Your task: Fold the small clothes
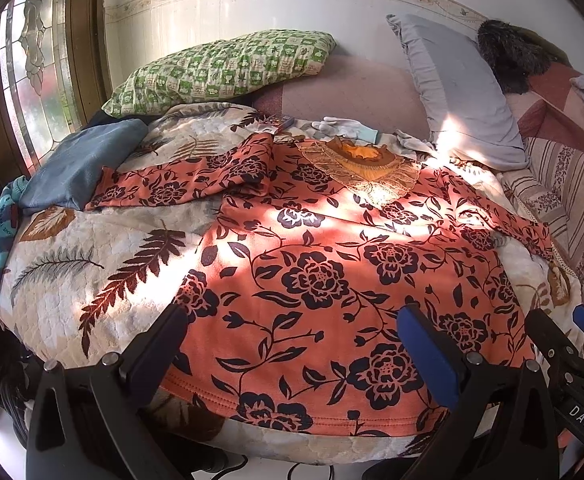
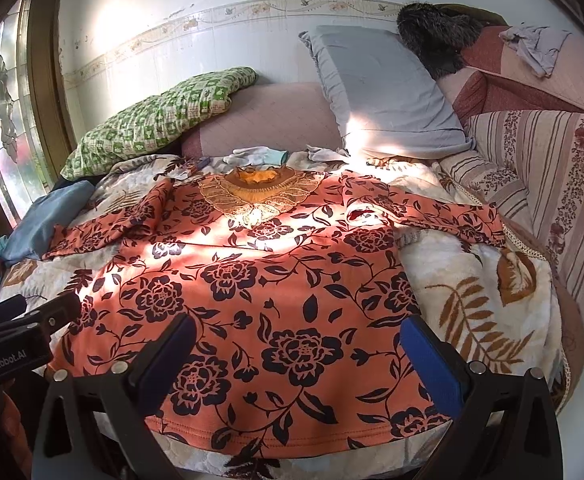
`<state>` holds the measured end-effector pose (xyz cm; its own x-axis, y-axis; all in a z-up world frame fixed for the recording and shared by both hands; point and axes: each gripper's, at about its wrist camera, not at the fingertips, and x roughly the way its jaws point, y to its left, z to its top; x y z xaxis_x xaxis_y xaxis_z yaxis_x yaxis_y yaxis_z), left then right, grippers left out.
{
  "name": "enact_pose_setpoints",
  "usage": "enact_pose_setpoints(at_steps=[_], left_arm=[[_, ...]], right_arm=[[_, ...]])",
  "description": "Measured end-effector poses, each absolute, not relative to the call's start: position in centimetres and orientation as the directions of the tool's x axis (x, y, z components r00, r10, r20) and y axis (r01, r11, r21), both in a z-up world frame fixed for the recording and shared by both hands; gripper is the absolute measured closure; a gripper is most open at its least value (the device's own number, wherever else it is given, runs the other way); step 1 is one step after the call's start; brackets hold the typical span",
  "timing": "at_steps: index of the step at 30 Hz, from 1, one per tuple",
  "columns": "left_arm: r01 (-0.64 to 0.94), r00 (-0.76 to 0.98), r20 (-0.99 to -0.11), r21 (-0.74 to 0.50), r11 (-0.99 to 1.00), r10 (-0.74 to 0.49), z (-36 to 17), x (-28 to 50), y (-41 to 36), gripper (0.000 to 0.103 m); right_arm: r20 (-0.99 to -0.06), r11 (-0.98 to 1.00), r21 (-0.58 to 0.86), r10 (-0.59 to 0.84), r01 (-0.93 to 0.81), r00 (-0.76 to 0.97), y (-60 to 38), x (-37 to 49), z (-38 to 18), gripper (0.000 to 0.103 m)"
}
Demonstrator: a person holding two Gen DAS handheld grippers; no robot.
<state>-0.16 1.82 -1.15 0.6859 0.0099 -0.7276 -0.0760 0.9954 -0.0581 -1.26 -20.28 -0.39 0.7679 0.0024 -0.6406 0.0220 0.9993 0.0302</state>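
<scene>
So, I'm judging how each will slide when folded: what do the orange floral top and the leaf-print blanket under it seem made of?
The orange floral top looks like a soft matte knit, maybe fleecy: stitched hem, gentle drape, with a sheer lace-like collar. The leaf-print blanket looks plush, with an embossed, fuzzy pile, so probably grippy.

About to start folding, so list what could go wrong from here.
1. The orange floral top has its left sleeve bunched and doubled over; folding now may trap creases.
2. White gloves lie just beyond the lace collar and could be swept into the fold.
3. The hem sits near the blanket edge, so the top may slide off.
</scene>
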Motion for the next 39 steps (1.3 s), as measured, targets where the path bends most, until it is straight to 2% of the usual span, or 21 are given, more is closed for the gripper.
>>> enact_pose_setpoints(at_steps=[39], left_arm=[[-0.088, 0.680, -0.733, -0.063, 0.994, 0.014, -1.55, -0.25, 2.57, 0.000]], right_arm=[[-0.641, 0.999, 0.031, 0.003, 0.022, 0.767, -20.05, -1.17, -0.64, 0.000]])
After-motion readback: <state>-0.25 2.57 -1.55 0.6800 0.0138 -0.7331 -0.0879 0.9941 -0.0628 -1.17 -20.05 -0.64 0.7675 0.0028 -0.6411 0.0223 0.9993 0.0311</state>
